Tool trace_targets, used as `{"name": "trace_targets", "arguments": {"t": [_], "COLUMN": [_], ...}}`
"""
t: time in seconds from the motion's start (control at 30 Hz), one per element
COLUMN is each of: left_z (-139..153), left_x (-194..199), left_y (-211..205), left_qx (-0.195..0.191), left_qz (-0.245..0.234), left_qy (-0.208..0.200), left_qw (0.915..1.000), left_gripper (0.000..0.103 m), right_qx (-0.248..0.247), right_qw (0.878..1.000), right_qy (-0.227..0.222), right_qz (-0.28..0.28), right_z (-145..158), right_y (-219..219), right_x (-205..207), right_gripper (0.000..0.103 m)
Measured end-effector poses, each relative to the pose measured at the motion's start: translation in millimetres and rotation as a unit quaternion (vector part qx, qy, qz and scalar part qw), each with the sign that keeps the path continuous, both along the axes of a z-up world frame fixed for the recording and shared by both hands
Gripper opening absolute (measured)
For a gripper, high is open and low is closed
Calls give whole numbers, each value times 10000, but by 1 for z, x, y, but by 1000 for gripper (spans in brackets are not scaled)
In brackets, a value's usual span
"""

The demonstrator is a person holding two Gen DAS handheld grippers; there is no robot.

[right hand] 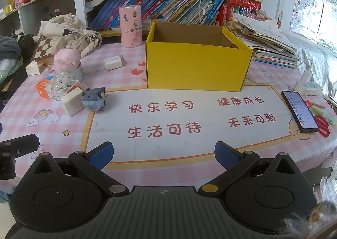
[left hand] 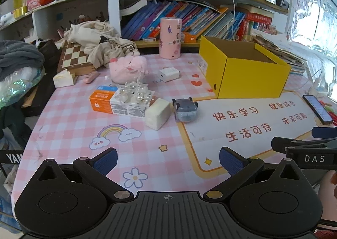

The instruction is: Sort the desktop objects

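Note:
An open yellow box (left hand: 252, 76) (right hand: 198, 66) stands at the back of the desk. To its left lie a grey toy car (left hand: 185, 109) (right hand: 93, 100), a cream block (left hand: 158, 113) (right hand: 72, 101), an orange-and-white carton (left hand: 109, 103) (right hand: 45, 89) with a bead ornament (left hand: 134, 92) on it, a white charger (left hand: 169, 74) (right hand: 112, 62) and a pink plush (left hand: 128, 68) (right hand: 66, 56). My left gripper (left hand: 168, 162) is open and empty near the desk's front. My right gripper (right hand: 164, 155) is open and empty over the white mat.
A pink cylinder (left hand: 170, 38) (right hand: 130, 26) stands behind the box. A phone (left hand: 318, 109) (right hand: 299, 111) lies at the right, with red scissors (right hand: 323, 127) beside it. A chessboard (left hand: 73, 58) and crumpled cloth (left hand: 99, 41) sit at the back left. Bookshelves rise behind.

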State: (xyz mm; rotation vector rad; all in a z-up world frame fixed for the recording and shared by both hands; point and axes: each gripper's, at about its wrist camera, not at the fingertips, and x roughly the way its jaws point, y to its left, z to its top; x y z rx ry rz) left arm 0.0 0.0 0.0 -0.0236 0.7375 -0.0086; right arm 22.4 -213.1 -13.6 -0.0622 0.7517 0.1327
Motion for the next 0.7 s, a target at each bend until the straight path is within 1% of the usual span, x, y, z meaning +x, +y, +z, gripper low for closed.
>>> {"name": "trace_targets", "arguments": {"t": [0.07,0.13,0.7], "left_z": [0,1,0], "left_x": [-1,-2,-5], "left_y": [0,2,3], "left_qx": [19,-47,5], "left_qz": [10,-3,5], "left_qy": [-19,-38,-72], "left_qw": [10000,10000,10000], "left_gripper": [103,103,103], "right_qx": [0,1,8], "right_qw": [10000,10000,10000], "right_qy": [7,13,-5], "right_qz": [-1,-2,-22], "right_z": [0,0,0], "right_y": [1,1,1], "right_x": [0,0,-1], "right_gripper": [103,103,103]}}
